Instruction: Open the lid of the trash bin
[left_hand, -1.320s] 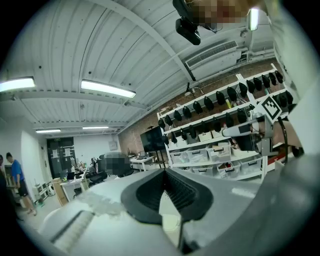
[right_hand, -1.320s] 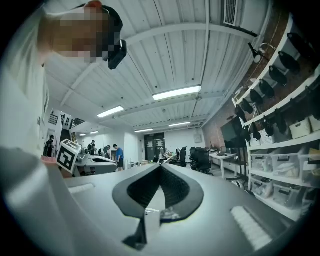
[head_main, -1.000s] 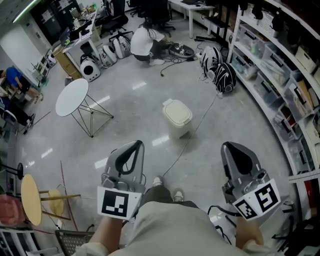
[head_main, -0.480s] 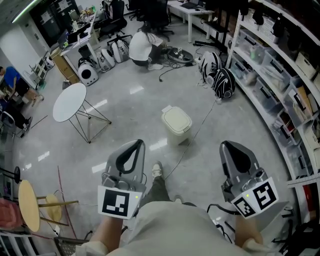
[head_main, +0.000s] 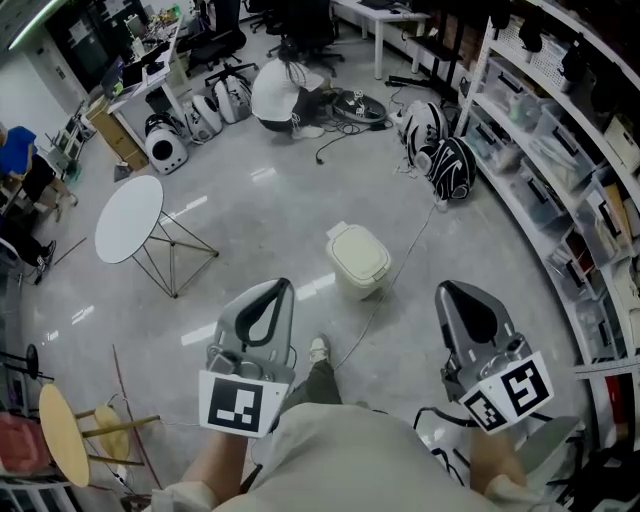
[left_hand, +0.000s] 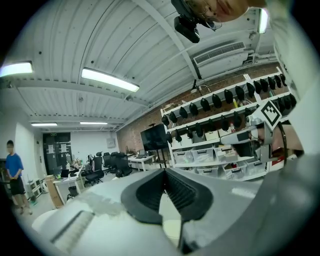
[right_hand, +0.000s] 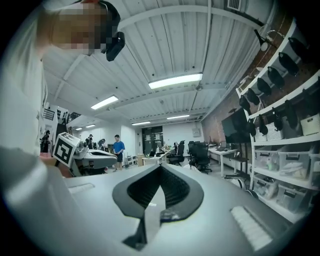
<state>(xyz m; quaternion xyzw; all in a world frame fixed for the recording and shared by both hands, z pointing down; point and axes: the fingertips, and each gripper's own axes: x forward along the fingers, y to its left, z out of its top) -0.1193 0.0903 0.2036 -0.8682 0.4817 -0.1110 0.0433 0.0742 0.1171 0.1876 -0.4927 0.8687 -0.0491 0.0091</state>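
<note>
The trash bin (head_main: 358, 260) is a small cream box with its lid down, standing on the grey floor ahead of me in the head view. My left gripper (head_main: 277, 287) is held low at the view's left, short of the bin and to its left, jaws together with nothing in them. On the other side, my right gripper (head_main: 452, 291) is also shut and empty, to the right of the bin and nearer to me. Neither touches the bin. The left gripper view shows the left gripper (left_hand: 164, 175) pointing up at the room, and the right gripper view shows the right gripper (right_hand: 160, 170) doing the same; the bin appears in neither.
A black cable (head_main: 392, 281) runs across the floor past the bin's right side. A round white table (head_main: 128, 218) stands to the left. Shelving (head_main: 560, 170) lines the right wall, with bags (head_main: 448, 155) at its foot. A crouching person (head_main: 275, 88) is further back.
The bin has slid lower in the head view, so it is nearer to me. Both grippers keep the same pose, still shut.
</note>
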